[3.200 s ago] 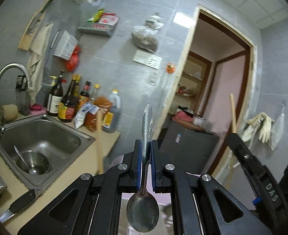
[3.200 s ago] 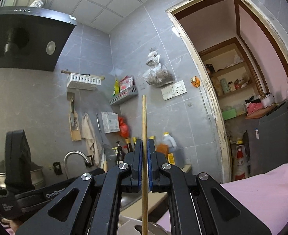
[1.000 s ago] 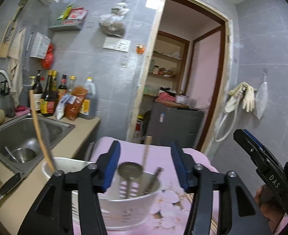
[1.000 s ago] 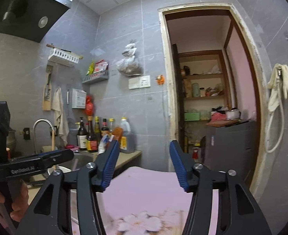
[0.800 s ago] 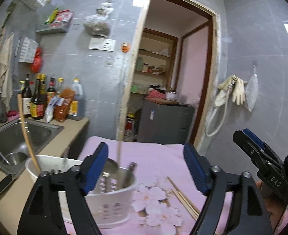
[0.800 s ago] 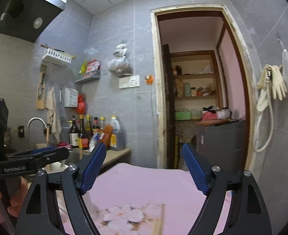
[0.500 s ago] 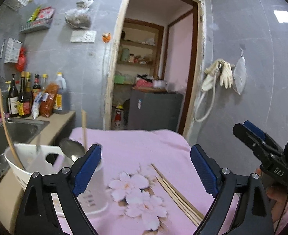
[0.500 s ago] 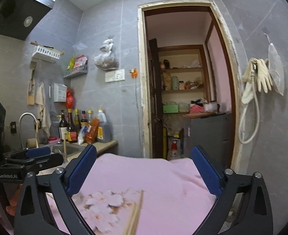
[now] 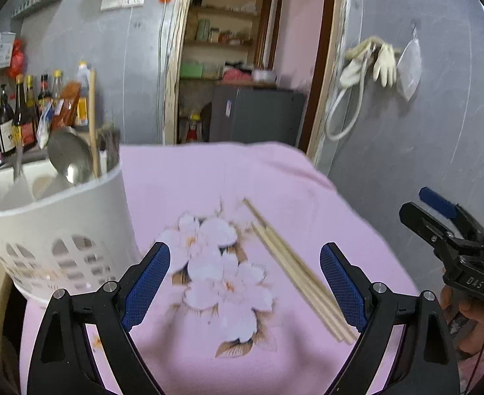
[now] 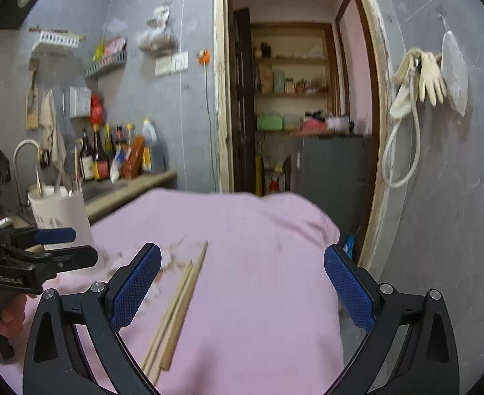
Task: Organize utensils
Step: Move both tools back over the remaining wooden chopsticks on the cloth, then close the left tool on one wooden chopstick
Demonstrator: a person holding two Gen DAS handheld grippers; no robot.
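Note:
A white plastic utensil holder (image 9: 61, 230) stands at the left of the pink floral tablecloth (image 9: 228, 177). It holds a metal spoon (image 9: 70, 158), a wooden chopstick (image 9: 93, 121) and other utensils. It also shows in the right wrist view (image 10: 61, 214). Several wooden chopsticks (image 9: 294, 266) lie loose on the cloth; they also show in the right wrist view (image 10: 179, 299). My left gripper (image 9: 243, 283) is open and empty above the cloth, just before the chopsticks. My right gripper (image 10: 240, 286) is open and empty, with the chopsticks by its left finger.
A counter with bottles (image 9: 28, 112) and a sink lies behind the holder. A doorway (image 10: 294, 105) with shelves and a grey cabinet (image 9: 255, 115) is behind the table. Gloves and a hose (image 10: 416, 75) hang on the right wall. The table's far edge drops off near the door.
Both grippers let go of the spoon and chopstick, which now stand in the holder. Both have opened wide and swung right and down towards the loose chopsticks.

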